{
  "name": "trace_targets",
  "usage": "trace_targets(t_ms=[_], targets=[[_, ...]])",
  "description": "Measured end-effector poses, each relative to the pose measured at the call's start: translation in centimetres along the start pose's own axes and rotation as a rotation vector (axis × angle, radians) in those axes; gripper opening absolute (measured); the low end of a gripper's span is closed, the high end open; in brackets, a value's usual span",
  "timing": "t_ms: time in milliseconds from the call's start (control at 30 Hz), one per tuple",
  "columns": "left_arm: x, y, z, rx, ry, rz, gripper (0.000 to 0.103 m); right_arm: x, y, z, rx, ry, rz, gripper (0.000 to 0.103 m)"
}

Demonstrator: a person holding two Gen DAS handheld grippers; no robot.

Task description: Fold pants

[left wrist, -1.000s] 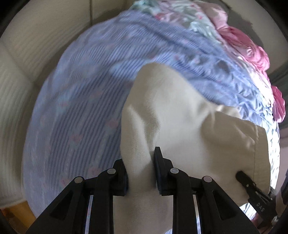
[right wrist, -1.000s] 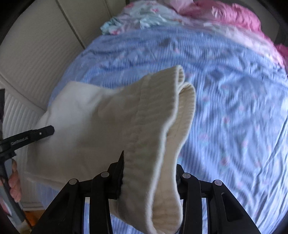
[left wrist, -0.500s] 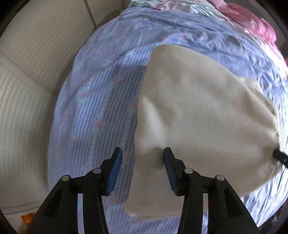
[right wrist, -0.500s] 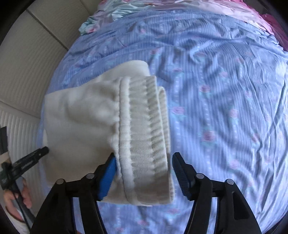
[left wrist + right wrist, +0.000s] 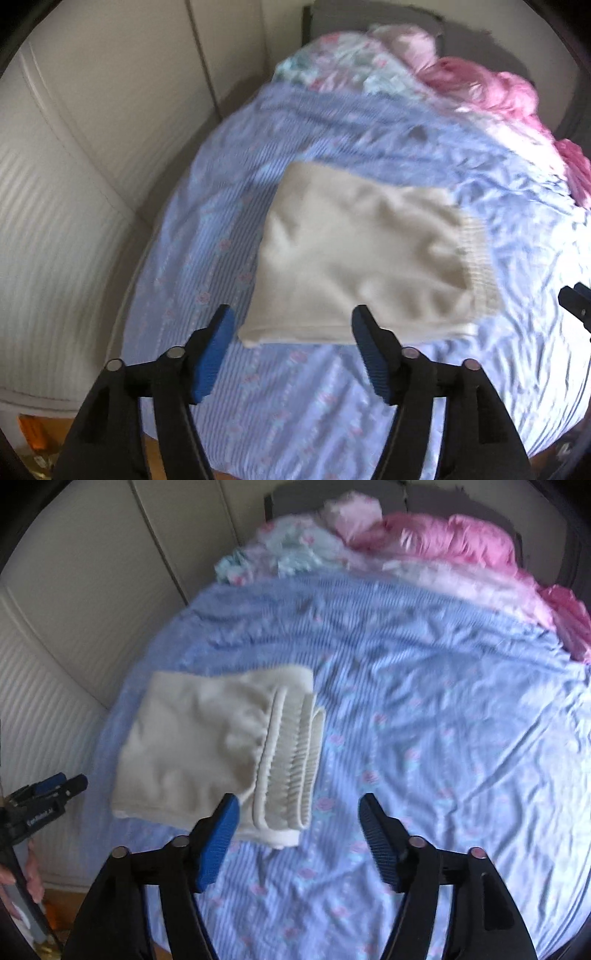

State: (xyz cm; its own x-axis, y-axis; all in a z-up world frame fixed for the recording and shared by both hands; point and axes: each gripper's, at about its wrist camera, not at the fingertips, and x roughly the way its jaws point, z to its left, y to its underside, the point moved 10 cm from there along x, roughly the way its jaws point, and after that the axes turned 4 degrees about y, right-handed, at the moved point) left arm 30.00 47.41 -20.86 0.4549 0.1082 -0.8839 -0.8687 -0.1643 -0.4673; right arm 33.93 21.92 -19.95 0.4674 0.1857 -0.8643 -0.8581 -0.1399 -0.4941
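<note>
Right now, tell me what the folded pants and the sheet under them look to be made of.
Pants: cream, matte soft knit, probably cotton or fleece; the ribbed, gathered waistband suggests elastic. Sheet: thin woven fabric, likely cotton, blue-striped with a small rose print; it creases finely.

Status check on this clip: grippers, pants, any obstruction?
Left gripper and right gripper open, jaws just opened, nothing between them. Cream pants folded, lying flat on blue bedsheet. Nothing in the way.
</note>
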Motion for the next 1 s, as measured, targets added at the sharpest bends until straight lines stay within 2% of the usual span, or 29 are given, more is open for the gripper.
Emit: trace_targets(t_ms=[100,233,367,500,733,1000], targets=[[-5.2,0.2,-2.5,0.028,-0.021,-0.061,0.081,-4.3,0.5,-1.7,-0.037,0.01,-0.048,0.085],[-11.3,1.4,-7.2,0.03,0.05,-0.103,0.094,-9.8,2.6,-5.1,-0.058,0.002,-0.047,0.088],[-15.8,3.3,-12.0,0.045,0.117,-0.104,0.094,-14.3,5.0,-8.8,-0.01,0.019,-0.048,0.088],[-19.8,4.8,-16.0,0.086,0.107,-0.133,0.094,-19.2,7.0,-12.1,-0.025,0.063,-0.08,0.088],[-25.0,8.0,-23.6,0.175,0.117,-0.175,0.094,-25.7,9.0,-16.7,0.02,0.084,-0.127,0.088],[-28.9,11.3,-28.9,0.189,0.136,-0.224,0.094,-30.2,11.8,-21.2,0.057,0.144,-0.156,0.088]])
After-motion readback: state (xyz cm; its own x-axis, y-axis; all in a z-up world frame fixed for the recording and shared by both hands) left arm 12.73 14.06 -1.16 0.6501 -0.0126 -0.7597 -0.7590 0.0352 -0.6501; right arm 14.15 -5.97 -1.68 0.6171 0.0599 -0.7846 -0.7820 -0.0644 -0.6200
